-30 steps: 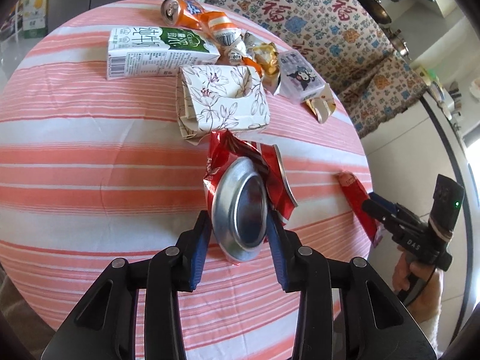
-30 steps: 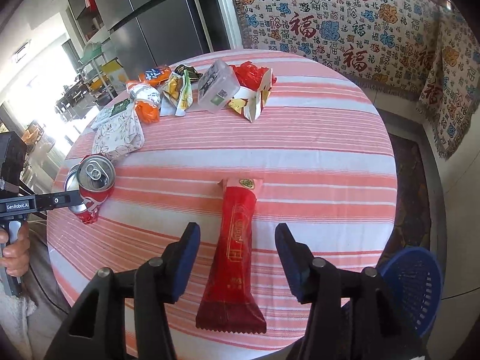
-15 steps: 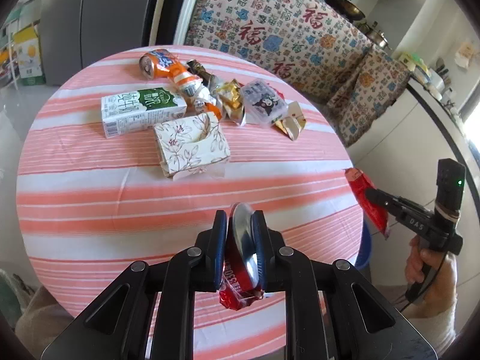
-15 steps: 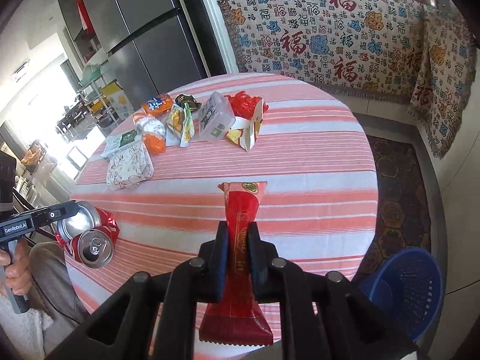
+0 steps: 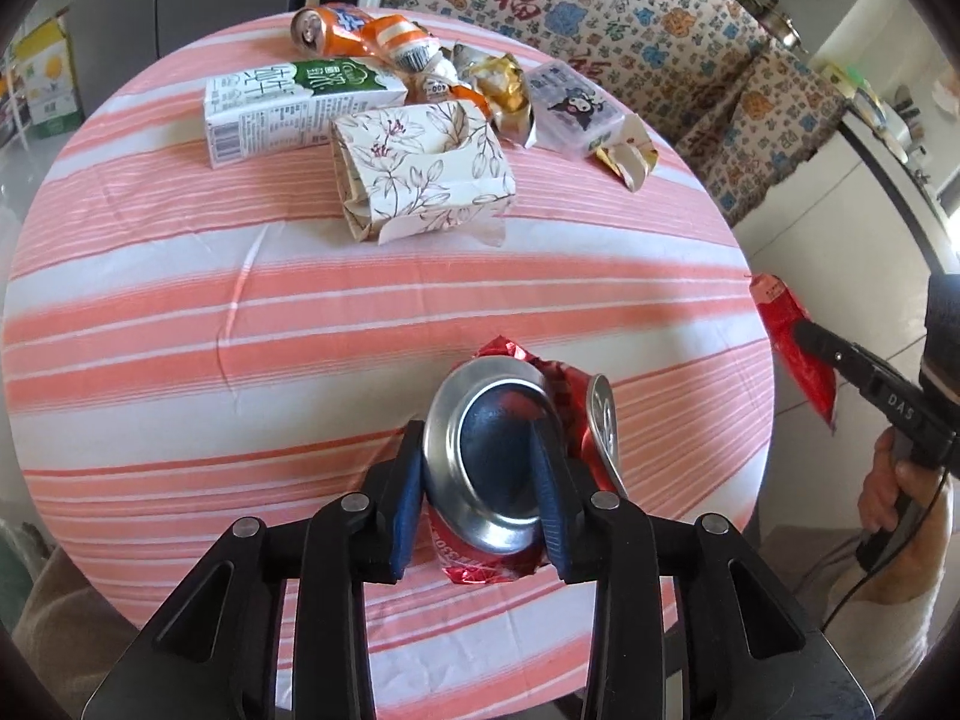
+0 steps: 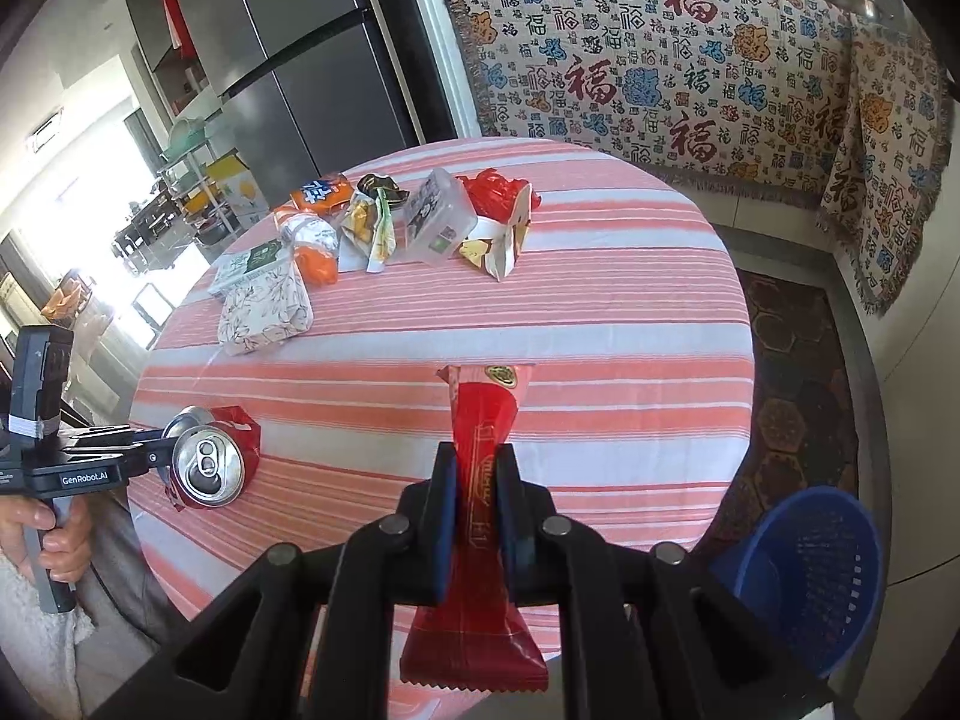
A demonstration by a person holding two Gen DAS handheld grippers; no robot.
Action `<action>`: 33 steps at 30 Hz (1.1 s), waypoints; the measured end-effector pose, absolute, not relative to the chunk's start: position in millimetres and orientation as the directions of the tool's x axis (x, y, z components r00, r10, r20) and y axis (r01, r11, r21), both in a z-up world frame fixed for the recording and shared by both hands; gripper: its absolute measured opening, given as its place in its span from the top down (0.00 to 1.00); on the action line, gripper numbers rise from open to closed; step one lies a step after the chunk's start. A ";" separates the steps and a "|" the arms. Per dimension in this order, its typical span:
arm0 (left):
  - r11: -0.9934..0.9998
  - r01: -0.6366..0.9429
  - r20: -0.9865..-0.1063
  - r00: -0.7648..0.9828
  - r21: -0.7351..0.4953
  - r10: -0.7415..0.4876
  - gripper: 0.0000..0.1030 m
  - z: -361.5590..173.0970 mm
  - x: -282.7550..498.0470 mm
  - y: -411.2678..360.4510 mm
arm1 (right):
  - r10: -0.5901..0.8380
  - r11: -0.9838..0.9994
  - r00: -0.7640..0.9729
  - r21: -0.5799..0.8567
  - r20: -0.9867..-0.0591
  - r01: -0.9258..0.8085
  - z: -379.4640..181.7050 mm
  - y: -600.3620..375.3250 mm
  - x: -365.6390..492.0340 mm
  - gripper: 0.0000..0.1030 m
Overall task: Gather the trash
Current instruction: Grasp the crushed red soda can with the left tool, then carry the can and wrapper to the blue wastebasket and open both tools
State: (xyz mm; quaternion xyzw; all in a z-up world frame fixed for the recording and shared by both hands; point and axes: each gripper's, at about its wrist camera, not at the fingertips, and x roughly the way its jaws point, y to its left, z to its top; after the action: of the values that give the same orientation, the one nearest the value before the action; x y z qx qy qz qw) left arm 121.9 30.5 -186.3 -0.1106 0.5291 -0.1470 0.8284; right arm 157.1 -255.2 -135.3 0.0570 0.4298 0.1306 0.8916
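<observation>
A crushed red can [image 5: 498, 468] sits between the blue pads of my left gripper [image 5: 477, 429], its silver base facing the camera. The pads touch both sides of it while the jaws are opening. In the right wrist view the same can [image 6: 210, 468] hangs at the left gripper [image 6: 162, 450] over the table's near left edge. My right gripper [image 6: 477, 453] is shut on a red snack wrapper [image 6: 483, 408], held upright above the striped table [image 6: 600, 330]. The wrapper [image 5: 792, 342] also shows beyond the table's right edge.
At the far side of the table lies a pile of trash: a milk carton [image 5: 288, 102], a floral box [image 5: 420, 168], an orange can [image 5: 336, 30], a plastic box [image 5: 570, 105] and wrappers. A blue basket [image 6: 804, 576] stands on the floor at the right.
My right gripper closed on the red wrapper and lifted it off the cloth. My left gripper squeezed the can nearly flat, then widened, and the can's base now faces the camera.
</observation>
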 end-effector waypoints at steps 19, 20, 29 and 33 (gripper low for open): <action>0.883 0.104 -0.721 0.538 -0.457 -0.437 0.86 -105.5 118.5 30.7 | 0.265 0.963 0.674 0.220 -0.690 -0.154 -106.2 -269.8 137.5 0.88; 0.882 0.109 -0.711 0.551 -0.459 -0.437 0.86 -97.0 119.4 29.7 | 0.266 0.963 0.677 0.221 -0.686 -0.154 -103.4 -270.8 137.3 0.88; 0.853 0.150 -0.638 0.604 -0.499 -0.479 0.86 -46.7 138.7 24.6 | 0.257 0.964 0.715 0.221 -0.650 -0.146 -78.9 -278.8 134.6 0.88; 0.850 0.171 -0.613 0.624 -0.499 -0.485 0.86 -28.7 142.0 19.0 | 0.257 0.964 0.723 0.221 -0.641 -0.147 -71.9 -282.3 133.9 0.88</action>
State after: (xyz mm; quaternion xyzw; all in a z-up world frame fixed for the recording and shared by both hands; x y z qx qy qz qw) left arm 142.0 19.0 -28.7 -0.2008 0.3916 -0.1868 0.8783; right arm 133.9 -282.3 -71.9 0.0773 0.3557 0.1094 0.9249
